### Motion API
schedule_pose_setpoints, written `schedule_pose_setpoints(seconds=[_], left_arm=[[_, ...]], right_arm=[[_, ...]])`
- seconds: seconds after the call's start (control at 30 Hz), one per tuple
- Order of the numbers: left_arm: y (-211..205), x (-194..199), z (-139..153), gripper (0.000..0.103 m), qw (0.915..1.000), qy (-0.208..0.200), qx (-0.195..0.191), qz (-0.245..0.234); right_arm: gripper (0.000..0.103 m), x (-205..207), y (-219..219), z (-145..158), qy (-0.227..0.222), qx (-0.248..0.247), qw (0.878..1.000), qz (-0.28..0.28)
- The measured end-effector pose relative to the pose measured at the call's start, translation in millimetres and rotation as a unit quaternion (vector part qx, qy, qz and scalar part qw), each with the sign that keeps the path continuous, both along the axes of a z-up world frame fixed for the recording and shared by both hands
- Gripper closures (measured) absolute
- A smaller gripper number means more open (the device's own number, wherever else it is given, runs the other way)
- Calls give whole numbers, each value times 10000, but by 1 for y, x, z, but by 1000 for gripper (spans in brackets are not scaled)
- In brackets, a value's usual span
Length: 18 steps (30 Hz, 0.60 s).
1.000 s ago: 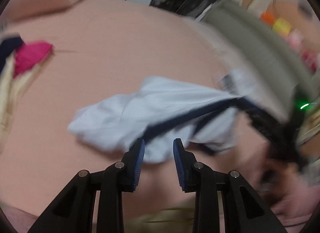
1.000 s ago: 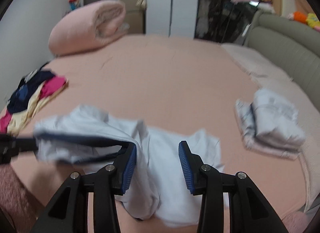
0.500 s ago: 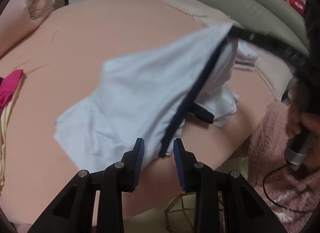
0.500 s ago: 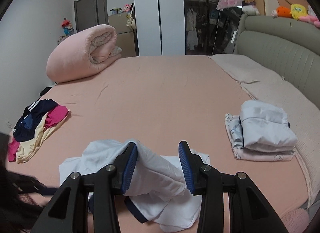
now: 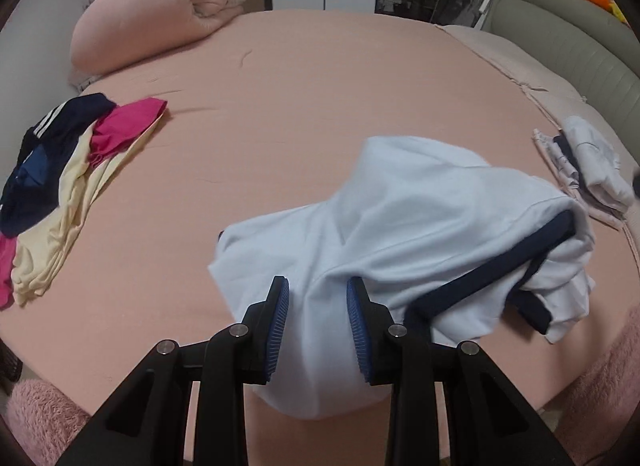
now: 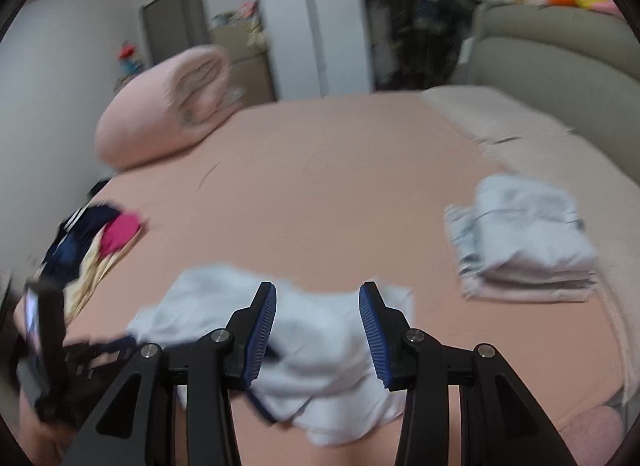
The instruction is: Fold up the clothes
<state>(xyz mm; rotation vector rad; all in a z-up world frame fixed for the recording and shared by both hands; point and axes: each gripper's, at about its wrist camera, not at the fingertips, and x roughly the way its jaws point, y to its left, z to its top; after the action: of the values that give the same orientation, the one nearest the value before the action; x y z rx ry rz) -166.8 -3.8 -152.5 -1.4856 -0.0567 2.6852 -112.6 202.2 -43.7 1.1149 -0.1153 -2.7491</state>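
A light-blue garment (image 5: pixel 420 225) with navy trim (image 5: pixel 500 266) lies crumpled on the pink bed (image 5: pixel 320 85) near its front edge. My left gripper (image 5: pixel 317 284) hovers over the garment's near part. Its blue pads stand apart, with cloth showing in the gap and no pad pressing on it. In the blurred right wrist view the same garment (image 6: pixel 320 346) lies below my right gripper (image 6: pixel 318 288), whose fingers stand wider apart and hold nothing. The left gripper's black body (image 6: pixel 44 346) shows at the lower left of that view.
A folded stack of pale clothes (image 5: pixel 592 169) sits at the right near the grey headboard (image 5: pixel 560 25). A loose pile of navy, magenta and cream clothes (image 5: pixel 60 169) lies at the left. A rolled pink duvet (image 5: pixel 152 5) is at the back. A fluffy pink rug (image 5: pixel 40 410) lies below the bed's edge.
Half a second ago the garment hung spread in the air from the right gripper's finger; now it has dropped into a heap on the bed. The left gripper has swung over it.
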Motion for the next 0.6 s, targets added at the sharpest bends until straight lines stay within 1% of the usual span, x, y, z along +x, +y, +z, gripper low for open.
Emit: schedule_pose_setpoints(seconds=[0.07, 0.1, 0.23, 0.3, 0.37, 0.4, 0.47, 0.5, 0.53, 0.57, 0.6], left_arm=[[-2, 2, 0, 76, 9990, -185, 397, -118], [2, 6, 1, 76, 9986, -210, 412, -255], [17, 23, 3, 73, 9952, -319, 482, -785], [21, 25, -7, 62, 9933, -506, 617, -834], [23, 27, -14, 62, 9905, -728, 822, -831], [25, 30, -11, 62, 9897, -683, 883, -901], [28, 39, 2, 60, 9901, -431, 826, -1051], [31, 42, 3, 57, 9904, -329, 764, -1108], [34, 40, -2, 55, 9900, -306, 722, -1172], [35, 37, -6, 54, 9888, -330, 698, -1274], [37, 34, -12, 54, 9894, -342, 545, -1303]], right_arm=[[60, 3, -15, -11, -126, 118, 9990, 423], [60, 3, -23, -17, -163, 263, 9981, 541], [60, -4, -39, -36, -271, 928, 9935, 606], [58, -11, -36, -42, -361, 1053, 9922, 552], [56, -21, -29, -48, -568, 1076, 9914, 474], [56, -24, -26, -50, -674, 1067, 9907, 507], [56, -26, -23, -49, -868, 993, 9881, 792], [56, -22, -23, -47, -883, 975, 9865, 978], [56, -17, -24, -44, -826, 1024, 9852, 1098], [51, -12, -25, -42, -735, 1122, 9842, 1160], [41, -8, -26, -43, -648, 1215, 9833, 1188]])
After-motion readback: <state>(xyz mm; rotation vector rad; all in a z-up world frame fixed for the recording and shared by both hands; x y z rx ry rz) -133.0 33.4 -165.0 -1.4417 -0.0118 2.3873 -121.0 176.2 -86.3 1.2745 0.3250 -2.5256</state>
